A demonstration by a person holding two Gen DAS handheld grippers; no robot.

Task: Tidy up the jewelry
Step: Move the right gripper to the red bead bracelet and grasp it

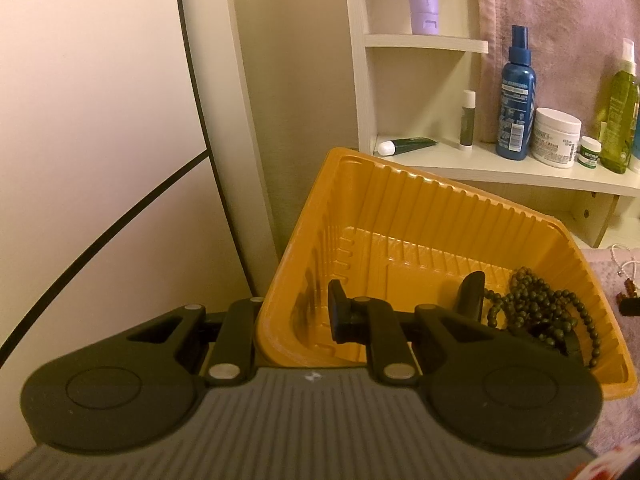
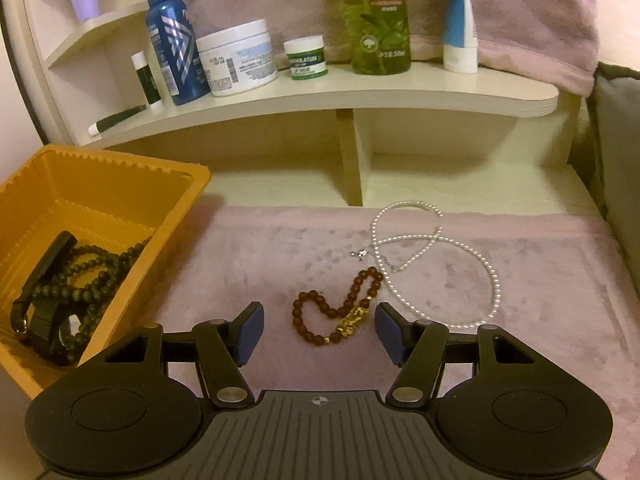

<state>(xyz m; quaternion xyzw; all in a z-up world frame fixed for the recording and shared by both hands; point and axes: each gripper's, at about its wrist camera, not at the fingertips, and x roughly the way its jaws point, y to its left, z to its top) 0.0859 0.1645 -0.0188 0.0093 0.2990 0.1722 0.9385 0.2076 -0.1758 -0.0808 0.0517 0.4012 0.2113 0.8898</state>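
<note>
Left gripper (image 1: 404, 304), jaws spread, hangs over the orange tray (image 1: 400, 200), which holds dark beads (image 1: 536, 304) at its 3 o'clock side. Right gripper (image 2: 318, 330), jaws spread, flanks a red bracelet (image 2: 320, 312) on the pink cloth (image 2: 540, 280); a pearl necklace (image 2: 436, 264) lies at 1 o'clock of it.

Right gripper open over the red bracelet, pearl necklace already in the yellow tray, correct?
No. The pearl necklace lies on the pink cloth, outside the yellow tray, per the right wrist view. The right gripper is indeed open over the red bracelet.
</note>
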